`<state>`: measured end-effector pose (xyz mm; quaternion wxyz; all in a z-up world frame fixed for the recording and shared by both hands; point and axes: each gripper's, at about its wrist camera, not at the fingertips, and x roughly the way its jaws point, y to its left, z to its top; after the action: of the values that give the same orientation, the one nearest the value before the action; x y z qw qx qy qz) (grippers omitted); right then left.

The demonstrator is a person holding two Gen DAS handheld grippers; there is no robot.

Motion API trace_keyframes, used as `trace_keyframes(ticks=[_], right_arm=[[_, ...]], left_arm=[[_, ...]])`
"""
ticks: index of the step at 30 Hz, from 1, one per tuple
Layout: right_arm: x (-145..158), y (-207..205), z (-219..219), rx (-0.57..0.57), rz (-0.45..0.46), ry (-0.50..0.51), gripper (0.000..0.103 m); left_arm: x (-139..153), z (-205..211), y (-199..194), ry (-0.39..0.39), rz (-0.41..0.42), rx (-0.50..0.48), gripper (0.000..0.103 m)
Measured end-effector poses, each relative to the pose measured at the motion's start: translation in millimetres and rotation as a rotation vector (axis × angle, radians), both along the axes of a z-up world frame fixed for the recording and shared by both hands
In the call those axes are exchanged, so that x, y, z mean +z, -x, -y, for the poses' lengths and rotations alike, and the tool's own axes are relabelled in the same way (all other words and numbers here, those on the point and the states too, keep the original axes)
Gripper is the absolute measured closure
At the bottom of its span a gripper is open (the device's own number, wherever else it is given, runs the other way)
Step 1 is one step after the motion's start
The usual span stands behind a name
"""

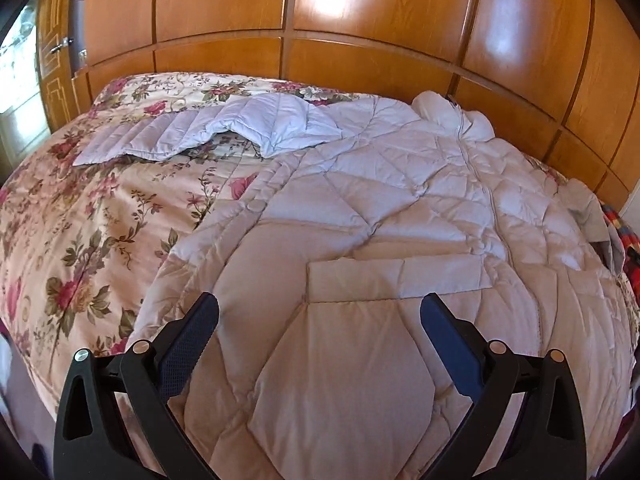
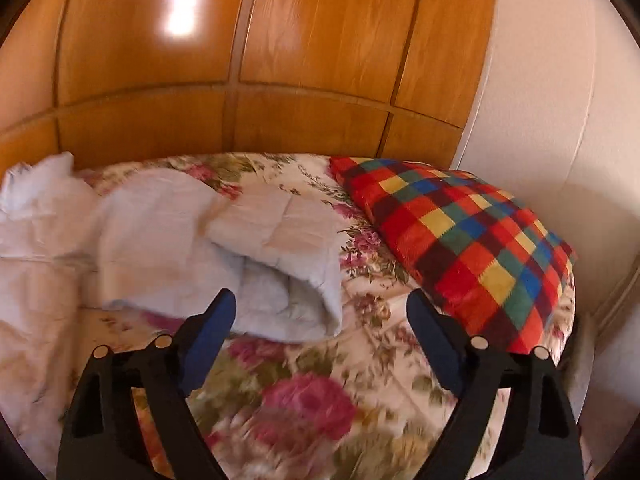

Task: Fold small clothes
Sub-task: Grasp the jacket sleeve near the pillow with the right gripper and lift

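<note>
Left gripper (image 1: pixel 319 312): fingers spread wide, holding nothing, poised just above the lower front of the jacket.
Right gripper (image 2: pixel 321 312): fingers spread wide and empty, above the bedspread, close to the cuff end of a sleeve; this view is blurred.
Jacket (image 1: pixel 400 208): a pale quilted puffer coat spread flat on the bed, front side up, zip running up the middle toward the collar at the far end; a flap pocket (image 1: pixel 394 280) lies just beyond the left gripper's fingertips.
Left-side sleeve (image 1: pixel 208 132): stretched out sideways from the body, partly bunched and folded near the shoulder.
Right-side sleeve (image 2: pixel 240 256): rumpled and bent back on itself on the bedspread, its open cuff facing the right gripper.
Bedspread (image 1: pixel 88 216): cream with pink and red flowers, covering the bed under the jacket.
Blanket (image 2: pixel 464 240): a folded check in red, yellow, blue and green, lying near the bed's right edge, apart from the sleeve.
Wardrobe (image 1: pixel 360 20): glossy wooden panels along the far side of the bed.
Wall (image 2: pixel 560 100): plain white, right of the wardrobe.
</note>
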<state>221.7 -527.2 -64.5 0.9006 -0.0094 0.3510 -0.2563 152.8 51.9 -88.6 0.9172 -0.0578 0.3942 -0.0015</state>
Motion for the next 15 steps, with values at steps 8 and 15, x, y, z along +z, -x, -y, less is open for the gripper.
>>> trace_keyframes(ticks=[8,15], right_arm=[[-32.2,-43.1,5.7,0.011,-0.109,0.087,0.049],[-27.2,-42.4,60.7,-0.055,-0.046,-0.15,0.095]], left_arm=[[-5.2,4.0,-9.7,-0.001,0.016,0.015,0.003],[-7.0,10.7,-13.2,-0.035,0.035,-0.003,0.003]])
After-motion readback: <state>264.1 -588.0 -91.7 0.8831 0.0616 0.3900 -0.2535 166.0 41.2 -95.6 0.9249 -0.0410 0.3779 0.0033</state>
